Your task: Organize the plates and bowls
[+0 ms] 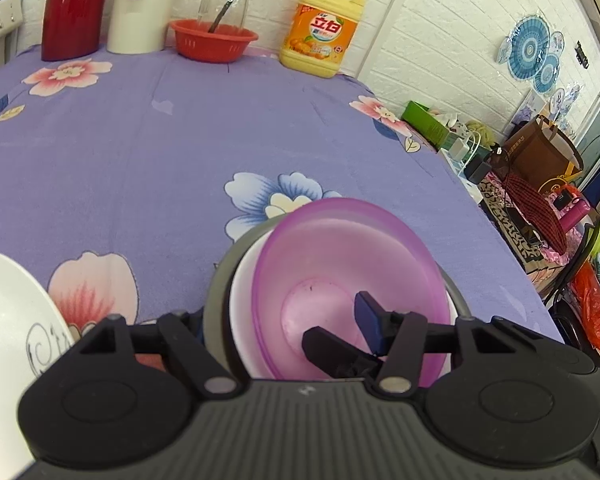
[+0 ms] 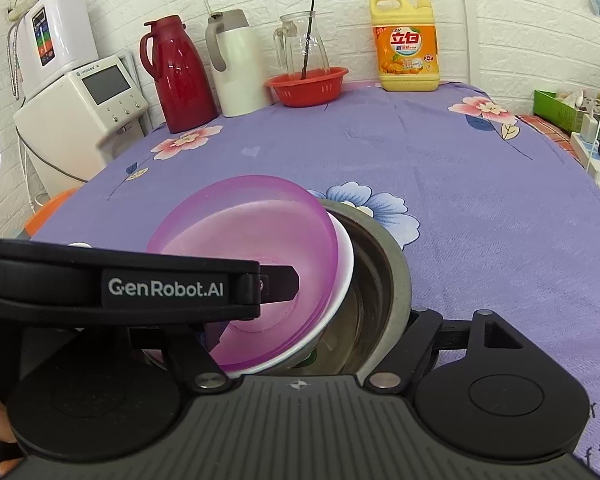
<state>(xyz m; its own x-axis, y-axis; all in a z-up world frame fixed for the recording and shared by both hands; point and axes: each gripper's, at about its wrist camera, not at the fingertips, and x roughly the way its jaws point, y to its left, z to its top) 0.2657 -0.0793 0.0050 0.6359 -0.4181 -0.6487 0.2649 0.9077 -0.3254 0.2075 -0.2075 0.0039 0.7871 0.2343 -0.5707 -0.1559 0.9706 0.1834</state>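
A translucent purple bowl [image 1: 340,248] lies tilted in a white bowl [image 1: 242,300], which sits in a steel bowl [image 1: 216,292]. My left gripper [image 1: 280,316] is shut on the left wall of this stack. Its blue-padded finger [image 1: 366,318] is inside the purple bowl; the other is hidden outside the steel rim. My right gripper [image 2: 316,328] is shut on the stack's other wall. It has one finger [image 2: 214,334] inside the purple bowl [image 2: 252,224] and one outside the steel bowl [image 2: 380,280]. That inner finger [image 1: 328,346] shows black in the left wrist view. A white plate [image 1: 4,320] lies at the near left.
On the purple floral tablecloth [image 1: 180,140], along the back wall, stand a red flask [image 2: 180,76], a white flask [image 2: 236,68], a red basket [image 2: 306,86] holding a glass jug [image 2: 300,48], and a yellow detergent bottle [image 2: 406,48]. A white appliance [image 2: 80,120] stands left; clutter [image 1: 540,200] lies right.
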